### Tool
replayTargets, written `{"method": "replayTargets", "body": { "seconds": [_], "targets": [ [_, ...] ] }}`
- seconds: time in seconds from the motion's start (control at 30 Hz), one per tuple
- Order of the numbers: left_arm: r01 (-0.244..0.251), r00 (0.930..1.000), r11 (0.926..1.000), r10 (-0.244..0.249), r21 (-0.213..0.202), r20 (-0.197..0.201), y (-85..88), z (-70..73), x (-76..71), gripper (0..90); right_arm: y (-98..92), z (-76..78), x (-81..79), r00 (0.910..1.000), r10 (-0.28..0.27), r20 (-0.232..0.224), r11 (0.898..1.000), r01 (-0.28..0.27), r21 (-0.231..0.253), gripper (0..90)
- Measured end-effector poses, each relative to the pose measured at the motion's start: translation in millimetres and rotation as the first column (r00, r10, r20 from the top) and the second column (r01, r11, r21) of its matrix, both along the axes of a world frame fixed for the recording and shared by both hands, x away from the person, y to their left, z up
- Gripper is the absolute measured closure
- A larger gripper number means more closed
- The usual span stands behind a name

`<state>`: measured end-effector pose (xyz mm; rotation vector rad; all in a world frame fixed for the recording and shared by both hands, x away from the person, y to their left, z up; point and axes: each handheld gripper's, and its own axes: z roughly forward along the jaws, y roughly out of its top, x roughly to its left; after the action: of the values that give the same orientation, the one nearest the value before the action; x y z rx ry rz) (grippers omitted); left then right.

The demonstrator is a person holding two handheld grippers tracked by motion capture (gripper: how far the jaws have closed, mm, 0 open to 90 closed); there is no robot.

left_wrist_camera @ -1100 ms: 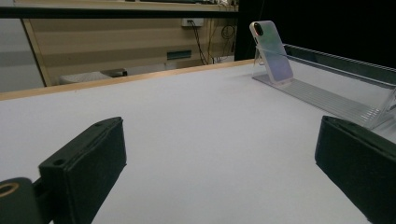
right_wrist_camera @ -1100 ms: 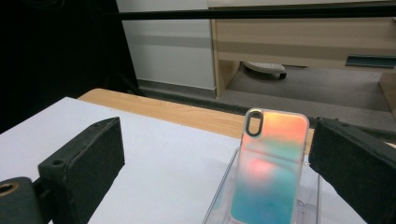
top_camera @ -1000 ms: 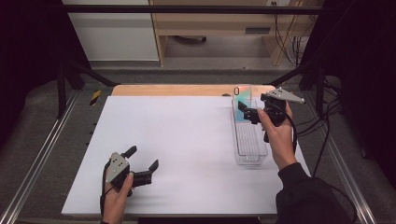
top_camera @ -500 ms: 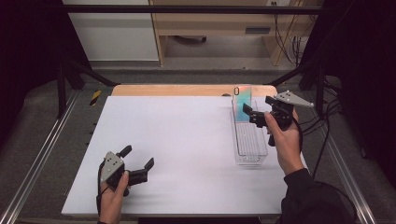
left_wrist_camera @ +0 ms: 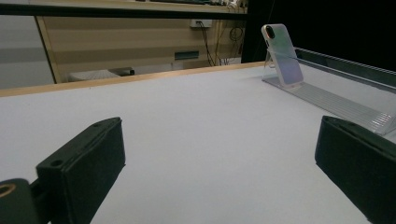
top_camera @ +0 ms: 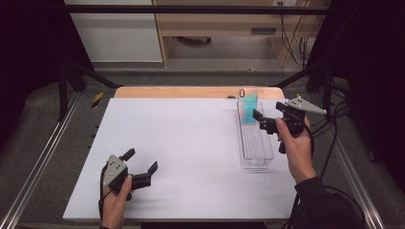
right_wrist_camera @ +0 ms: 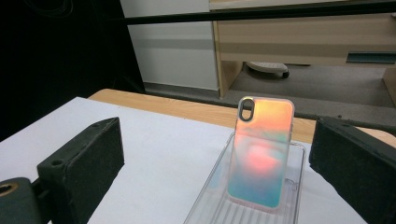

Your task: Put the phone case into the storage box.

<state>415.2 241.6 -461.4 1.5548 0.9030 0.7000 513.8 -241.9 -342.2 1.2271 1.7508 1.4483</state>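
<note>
Table: white tabletop (top_camera: 191, 143) with a strip of bare wood along its far edge, set on a grey floor between metal rails.
Tray: long clear plastic tray (top_camera: 255, 145) with a ribbed floor, lying on the right part of the table and running from near to far; in the left gripper view it stretches along the right side.
Phone case: iridescent phone case (right_wrist_camera: 260, 154) with an oval camera cutout at its top corner, standing upright and leaning back slightly at the far end of the tray; its colours run from orange at the top to teal below. In the high view (top_camera: 247, 105) it rises at the tray's far end.
Right gripper: right gripper (top_camera: 262, 121) held in the person's hand over the right side of the tray, just short of the case; jaws spread wide, nothing between them. In the right gripper view the case stands in the gap between the two black jaws, apart from both.
Left gripper: left gripper (top_camera: 141, 167) held low near the front left of the table, well apart from the tray; jaws wide apart and empty, bare white tabletop between them.
</note>
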Motion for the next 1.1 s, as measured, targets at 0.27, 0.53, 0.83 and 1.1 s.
{"method": "replayTargets", "body": {
  "seconds": [0.27, 0.53, 0.83, 1.1],
  "targets": [
    [0.008, 1.0, 0.9999, -0.008, 0.008, -0.001, -1.4, -0.1, -0.3, 1.1, -2.4, -1.6, -5.5, 1.0, 0.002, 0.002, 1.0, -0.002, -0.011, 3.4],
    [0.006, 1.0, 1.0, -0.006, 0.007, -0.002, -1.0, -0.1, -0.2, 1.1, -6.9, -2.0, -10.2, 1.0, 0.001, 0.004, 1.0, -0.001, -0.012, 3.4],
    [0.006, 1.0, 1.0, -0.006, 0.004, -0.001, -0.8, -0.1, -0.3, 1.1, -11.0, -2.1, -16.6, 1.0, 0.002, 0.007, 1.0, -0.002, -0.008, 3.4],
    [0.004, 1.0, 1.0, -0.004, 0.001, -0.001, 0.0, -0.1, -0.3, 1.1, -16.1, -4.8, -21.5, 1.0, -0.001, 0.003, 1.0, 0.001, -0.008, 3.4]
  ]
}}
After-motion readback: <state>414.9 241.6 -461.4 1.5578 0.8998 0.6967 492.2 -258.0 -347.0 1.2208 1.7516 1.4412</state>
